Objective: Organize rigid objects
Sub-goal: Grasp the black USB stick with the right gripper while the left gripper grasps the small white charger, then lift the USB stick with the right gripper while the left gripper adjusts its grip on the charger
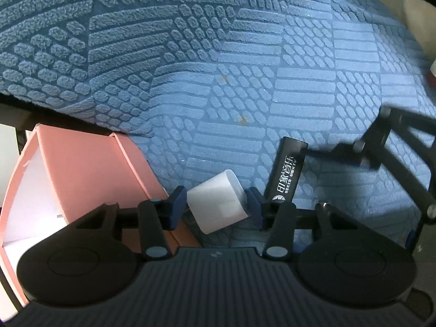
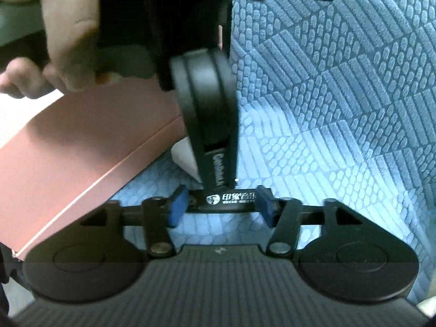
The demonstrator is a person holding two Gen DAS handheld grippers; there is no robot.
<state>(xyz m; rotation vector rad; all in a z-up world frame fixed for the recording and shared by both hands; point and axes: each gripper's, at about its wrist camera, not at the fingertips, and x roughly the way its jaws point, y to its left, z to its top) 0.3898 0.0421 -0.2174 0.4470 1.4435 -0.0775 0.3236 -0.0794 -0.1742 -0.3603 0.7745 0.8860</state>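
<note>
Left wrist view: the left claw (image 1: 216,208) is partly spread around one smooth white block (image 1: 218,201), its blue pads just at the block's sides; whether they pinch it is unclear. One glossy black lighter (image 1: 286,174) with white print lies beside it on the ribbed blue cloth (image 1: 245,68). The right claw (image 2: 220,204) stands spread around that lighter. One pink box (image 1: 81,171) sits nearby.

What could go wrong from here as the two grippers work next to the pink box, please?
The white block sits tilted in the left gripper, so it may twist out. The right gripper straddles the black printed bar right beside it, so the two may collide.
</note>
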